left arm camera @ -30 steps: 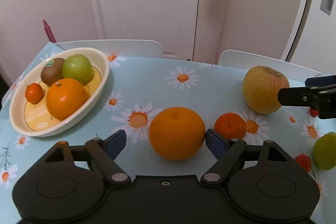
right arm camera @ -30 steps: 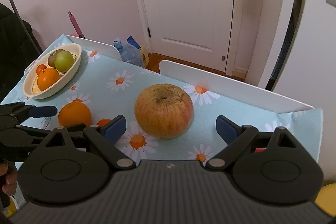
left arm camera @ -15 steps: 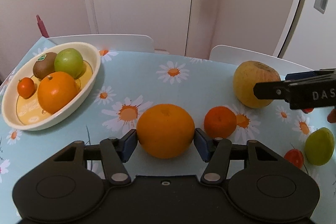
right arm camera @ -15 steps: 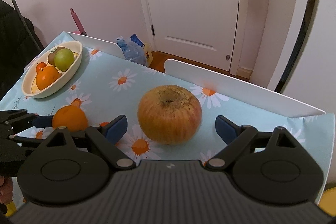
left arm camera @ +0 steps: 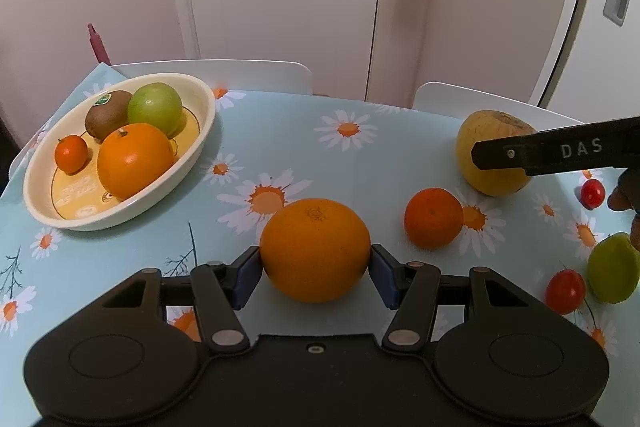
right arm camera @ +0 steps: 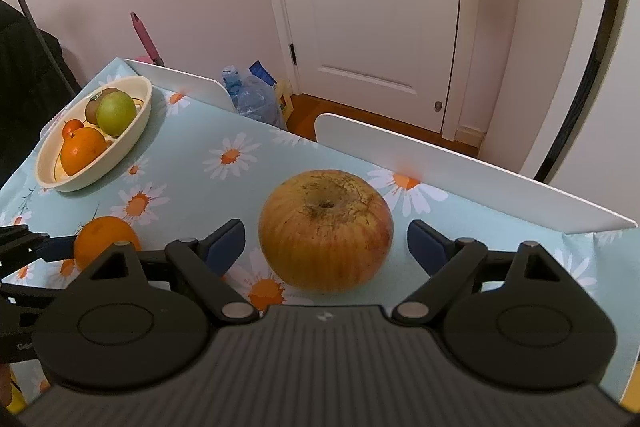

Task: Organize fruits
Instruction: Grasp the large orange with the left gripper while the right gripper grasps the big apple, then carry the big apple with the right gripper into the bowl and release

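The left tongs are clamped on the big orange, both pads touching its sides, near the counter's front edge. A straight lift before swinging to the bowl at the far left corner looks wise. The right tongs stand wide apart, flanking the apple without touching it.

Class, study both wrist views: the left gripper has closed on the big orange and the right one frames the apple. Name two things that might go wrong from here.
1. The left gripper pinches the round orange only at its sides, so it may slip or roll free when lifted.
2. The bowl already holds four fruits, so the orange may knock one out.
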{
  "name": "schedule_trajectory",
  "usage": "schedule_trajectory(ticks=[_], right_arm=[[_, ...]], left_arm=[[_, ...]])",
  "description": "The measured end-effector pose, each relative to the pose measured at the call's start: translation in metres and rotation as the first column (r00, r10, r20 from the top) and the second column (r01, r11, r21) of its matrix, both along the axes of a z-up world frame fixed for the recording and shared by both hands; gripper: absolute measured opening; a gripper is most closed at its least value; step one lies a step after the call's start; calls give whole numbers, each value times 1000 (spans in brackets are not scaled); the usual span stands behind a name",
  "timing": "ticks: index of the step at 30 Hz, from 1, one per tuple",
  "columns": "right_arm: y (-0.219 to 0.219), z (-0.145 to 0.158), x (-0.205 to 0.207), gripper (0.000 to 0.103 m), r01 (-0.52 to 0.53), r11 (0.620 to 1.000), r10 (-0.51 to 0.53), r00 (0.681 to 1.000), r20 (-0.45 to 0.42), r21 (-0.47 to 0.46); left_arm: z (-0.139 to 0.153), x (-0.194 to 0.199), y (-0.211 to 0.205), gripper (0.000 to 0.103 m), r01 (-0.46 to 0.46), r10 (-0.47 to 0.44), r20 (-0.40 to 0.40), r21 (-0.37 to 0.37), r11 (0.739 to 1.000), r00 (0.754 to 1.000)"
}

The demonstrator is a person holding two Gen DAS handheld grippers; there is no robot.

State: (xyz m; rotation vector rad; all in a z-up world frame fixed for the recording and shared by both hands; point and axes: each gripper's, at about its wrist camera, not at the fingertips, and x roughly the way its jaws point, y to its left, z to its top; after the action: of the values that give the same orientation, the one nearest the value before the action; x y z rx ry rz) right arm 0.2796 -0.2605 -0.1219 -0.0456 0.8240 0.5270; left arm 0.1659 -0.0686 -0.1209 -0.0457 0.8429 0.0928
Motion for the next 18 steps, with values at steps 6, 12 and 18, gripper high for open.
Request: schedule_trajectory(ticks=[6, 12, 18], right_arm=[[3, -5, 3, 90, -1, 1000, 1, 1000, -7, -4], [6, 1, -4, 90, 1, 1000, -1, 1000, 18, -20], [14, 26, -20, 90, -20, 1000, 20, 999, 46, 3]], left_arm=[[3, -7, 4, 62, -18, 18, 9, -6, 1000, 1000], [13, -17, 12, 62, -36, 36, 33, -7, 999, 999], [33, -27, 25, 62, -59, 59, 62, -9, 998, 996]])
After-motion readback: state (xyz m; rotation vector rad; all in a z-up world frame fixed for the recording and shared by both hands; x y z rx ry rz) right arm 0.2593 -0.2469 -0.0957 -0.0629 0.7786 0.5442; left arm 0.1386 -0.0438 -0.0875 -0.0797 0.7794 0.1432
